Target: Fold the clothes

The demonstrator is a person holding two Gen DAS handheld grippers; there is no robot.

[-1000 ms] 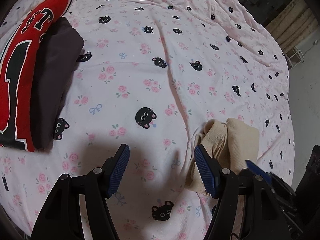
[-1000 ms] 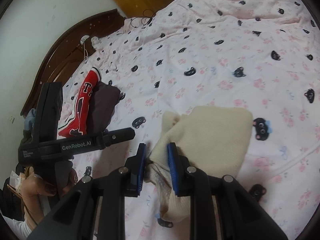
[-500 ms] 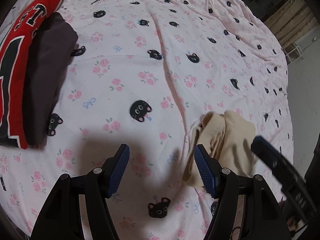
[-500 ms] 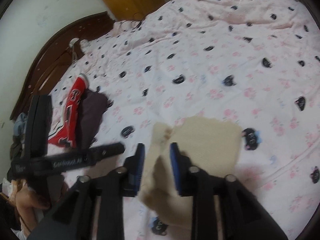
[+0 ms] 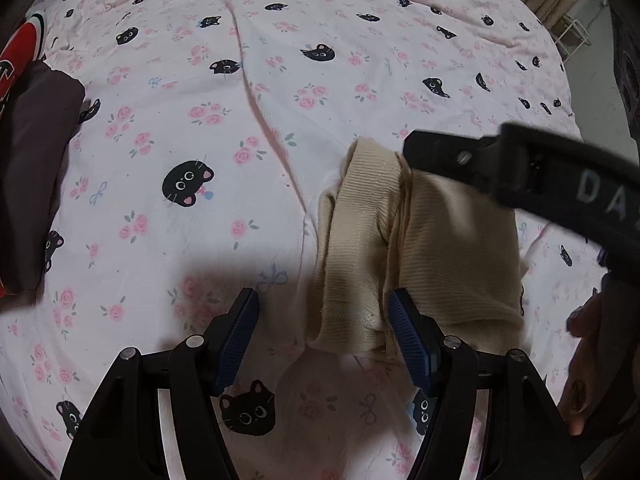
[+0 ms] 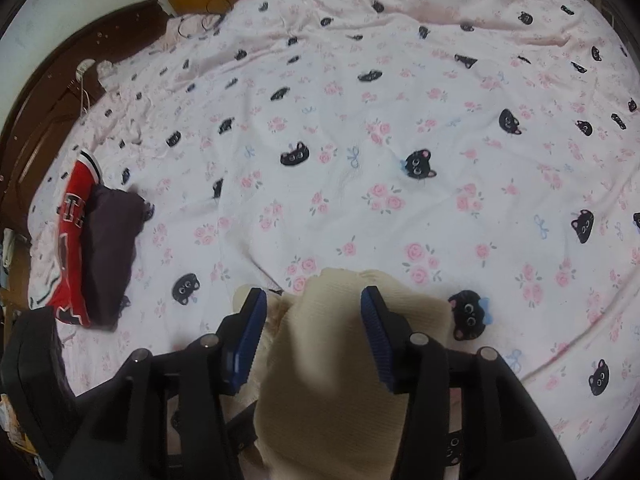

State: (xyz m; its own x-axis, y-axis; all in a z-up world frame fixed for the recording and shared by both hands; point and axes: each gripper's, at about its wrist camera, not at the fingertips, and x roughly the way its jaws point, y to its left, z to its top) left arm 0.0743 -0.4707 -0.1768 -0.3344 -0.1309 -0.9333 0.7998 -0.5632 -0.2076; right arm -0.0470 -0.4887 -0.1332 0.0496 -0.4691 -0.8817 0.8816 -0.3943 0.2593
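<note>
A cream ribbed knit garment (image 5: 420,248) lies folded in a bundle on the pink cat-print bedspread (image 5: 280,92). My left gripper (image 5: 324,340) is open just in front of the bundle's near left edge, its right finger (image 5: 408,336) touching the cloth. My right gripper (image 6: 310,336) is open with the cream garment (image 6: 336,368) between its blue pads; its body crosses over the bundle in the left wrist view (image 5: 520,168).
A folded dark garment (image 6: 108,256) lies on a folded red lettered garment (image 6: 70,216) at the bed's left side. A dark wooden headboard (image 6: 52,100) stands behind them. A white wire rack (image 5: 576,36) stands past the bed's far right edge.
My right gripper has opened, letting go of the cream garment, and now hangs over it. My left gripper has moved closer to the bundle, still open.
</note>
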